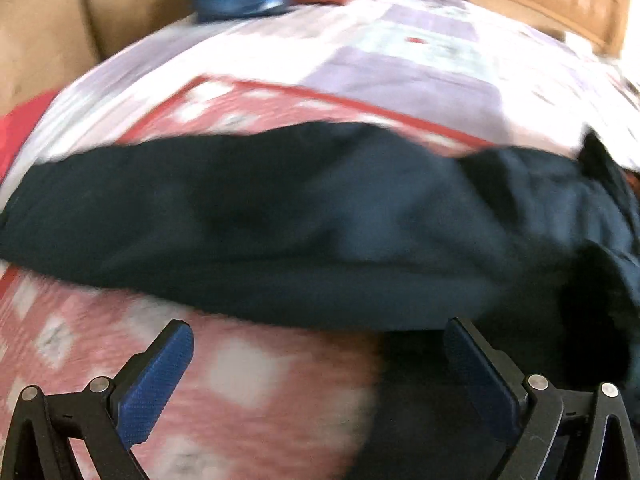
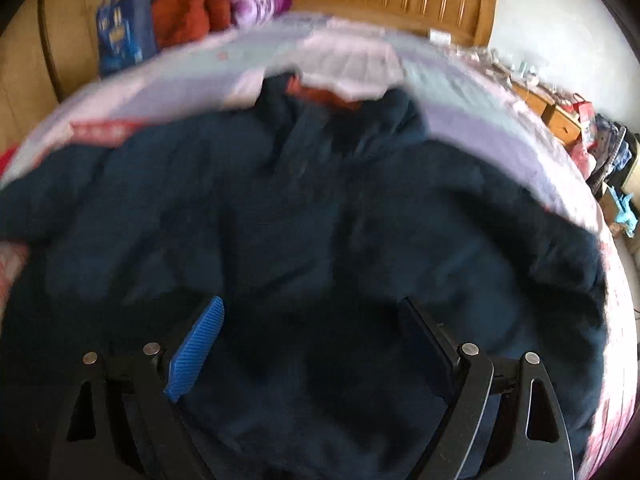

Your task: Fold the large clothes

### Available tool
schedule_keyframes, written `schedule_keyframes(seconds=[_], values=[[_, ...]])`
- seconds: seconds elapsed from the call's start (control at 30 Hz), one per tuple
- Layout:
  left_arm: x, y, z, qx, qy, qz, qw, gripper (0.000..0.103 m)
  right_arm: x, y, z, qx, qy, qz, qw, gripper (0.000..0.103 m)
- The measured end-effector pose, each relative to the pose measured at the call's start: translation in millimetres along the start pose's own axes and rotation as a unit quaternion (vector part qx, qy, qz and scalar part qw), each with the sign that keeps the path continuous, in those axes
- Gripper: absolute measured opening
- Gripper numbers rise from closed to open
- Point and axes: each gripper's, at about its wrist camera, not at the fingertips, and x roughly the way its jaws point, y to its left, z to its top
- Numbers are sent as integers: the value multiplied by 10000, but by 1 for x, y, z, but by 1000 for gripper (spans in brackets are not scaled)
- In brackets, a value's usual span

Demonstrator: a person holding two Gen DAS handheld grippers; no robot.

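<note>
The dark blue jacket (image 2: 320, 208) is lying spread across the near part of the bed (image 2: 480, 128), seemingly not folded yet though blur is hiding detail, while the left claw (image 1: 318, 354) and right claw (image 2: 312, 334) are hovering apart, gripping nothing.

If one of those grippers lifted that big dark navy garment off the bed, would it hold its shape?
Probably not. The dark navy garment lies rumpled in soft folds, so it would likely sag. It spreads widely over the patterned bedspread, suggesting some weight. Its matte cloth looks unlikely to slip.
</note>
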Motion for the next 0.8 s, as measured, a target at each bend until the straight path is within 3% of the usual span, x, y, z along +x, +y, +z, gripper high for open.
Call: schedule_keyframes(seconds=[0.1,0.2,0.3,0.4,0.6,0.77,0.8], values=[[7,74,5,-725,122,215,9971,103,1,0,-11,13,-312,-75,9995,92],[19,140,13,-1452,219,369,9885,103,2,1,-14,-6,-388,-122,9992,92],[35,198,20,-2226,313,349,9738,103,2,0,-15,28,-422,-89,9991,93],[53,232,22,-2835,435,109,9579,103,0,1,-18,33,-439,-88,9990,93],[94,250,30,-3537,778,-307,9316,103,2,2,-19,-1,-461,-146,9988,93],[115,242,56,-3592,635,-361,9304,99,3,2,-19,-3,-466,-154,9988,93],[117,239,62,-3548,617,-478,9317,92,3,2,-20,-4,-467,-159,9988,93]])
